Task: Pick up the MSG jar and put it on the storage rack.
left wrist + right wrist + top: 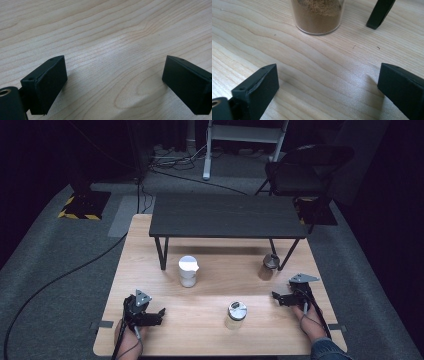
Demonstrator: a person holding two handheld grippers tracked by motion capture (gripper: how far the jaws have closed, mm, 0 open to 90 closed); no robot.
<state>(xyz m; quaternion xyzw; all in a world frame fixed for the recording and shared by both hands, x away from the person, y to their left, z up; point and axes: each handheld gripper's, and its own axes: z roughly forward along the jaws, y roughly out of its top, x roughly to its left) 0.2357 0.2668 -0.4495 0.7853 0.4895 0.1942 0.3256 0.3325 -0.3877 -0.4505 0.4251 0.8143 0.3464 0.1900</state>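
On the wooden table [150, 270] stand three jars [235, 314]; both grippers [161, 311] rest with jaws released, grasping nothing.

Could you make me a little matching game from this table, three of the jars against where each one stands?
1. White-lidded jar of white powder
2. Clear jar of brown powder
3. Silver-lidded clear jar

a. By the black shelf's right leg, ahead of the right gripper
b. Nearest the person, between both grippers
c. Near the shelf's left leg

Pairs: 1-c, 2-a, 3-b
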